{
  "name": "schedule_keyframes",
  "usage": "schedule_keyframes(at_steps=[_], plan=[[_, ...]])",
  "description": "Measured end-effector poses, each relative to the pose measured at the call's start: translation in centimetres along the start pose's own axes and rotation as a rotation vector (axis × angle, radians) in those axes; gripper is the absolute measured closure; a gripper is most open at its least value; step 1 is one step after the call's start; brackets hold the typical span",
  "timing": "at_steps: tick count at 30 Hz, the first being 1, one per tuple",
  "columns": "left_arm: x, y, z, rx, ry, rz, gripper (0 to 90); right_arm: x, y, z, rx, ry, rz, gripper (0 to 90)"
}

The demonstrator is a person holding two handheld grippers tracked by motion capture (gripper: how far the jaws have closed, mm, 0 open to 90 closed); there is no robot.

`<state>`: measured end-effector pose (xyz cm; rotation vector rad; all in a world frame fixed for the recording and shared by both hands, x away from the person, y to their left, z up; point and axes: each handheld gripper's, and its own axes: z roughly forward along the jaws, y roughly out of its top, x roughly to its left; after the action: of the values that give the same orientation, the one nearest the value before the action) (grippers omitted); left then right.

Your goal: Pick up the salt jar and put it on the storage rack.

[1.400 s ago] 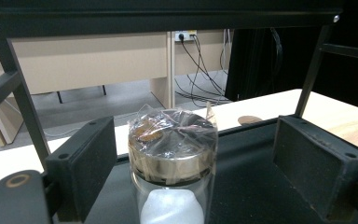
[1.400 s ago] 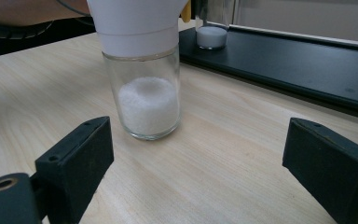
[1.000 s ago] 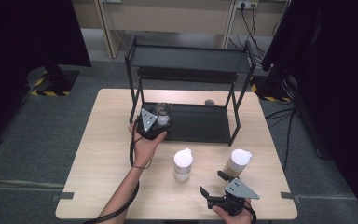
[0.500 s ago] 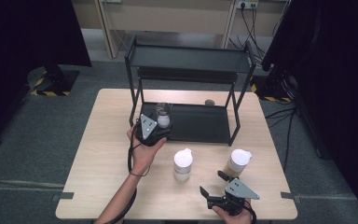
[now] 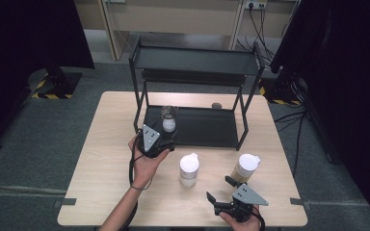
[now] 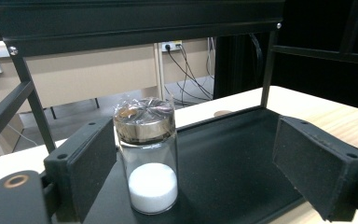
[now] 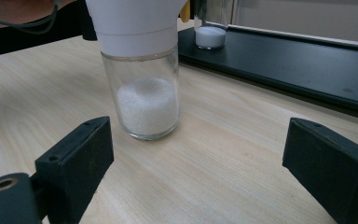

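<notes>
High view: small jar (image 5: 168, 118) stands at nine o'clock on the shelf's lower tray (image 5: 207, 130); left gripper (image 5: 166, 144) open just behind it.

Left gripper view: glass jar (image 6: 148, 158), light, fragile, slippery; grasp mid-body below the foil lid.

Right gripper view: right gripper (image 7: 200, 172) open, idle.

Your glass jar (image 6: 150, 161) stands upright just ahead of your left gripper (image 6: 193, 161), between its open jaws and nearer the left one, touching neither. It is clear glass with a metal lid under crinkled clear wrap and a layer of white powder at the bottom. It rests on the black shelf (image 6: 233, 158).
</notes>
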<state>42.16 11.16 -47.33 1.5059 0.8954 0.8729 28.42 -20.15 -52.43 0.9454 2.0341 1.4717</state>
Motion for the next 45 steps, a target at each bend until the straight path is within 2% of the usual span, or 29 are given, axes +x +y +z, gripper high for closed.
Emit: schedule_keyframes(at_steps=[7, 10, 29, 39, 45], plan=[[-0.3, -0.2, -1.2, -0.009, -0.015, 0.006, 12.9, 0.0, 0.0, 0.0, 0.000, 0.000, 0.002, 8.9], [-0.3, -0.3, -1.6, -0.011, -0.031, -0.031, 12.8, 0.0, 0.0, 0.0, 0.000, -0.001, 0.002, 8.9], [-0.7, -1.5, -4.0, -0.005, -0.031, -0.009, 12.7, 0.0, 0.0, 0.0, -0.001, -0.001, -0.001, 8.9], [-1.0, -2.2, -5.3, -0.001, -0.053, -0.033, 12.4, 0.0, 0.0, 0.0, -0.001, -0.002, -0.002, 8.9], [-1.0, -2.7, -5.9, 0.010, -0.056, -0.033, 12.1, 0.0, 0.0, 0.0, -0.001, -0.001, -0.002, 8.9]])
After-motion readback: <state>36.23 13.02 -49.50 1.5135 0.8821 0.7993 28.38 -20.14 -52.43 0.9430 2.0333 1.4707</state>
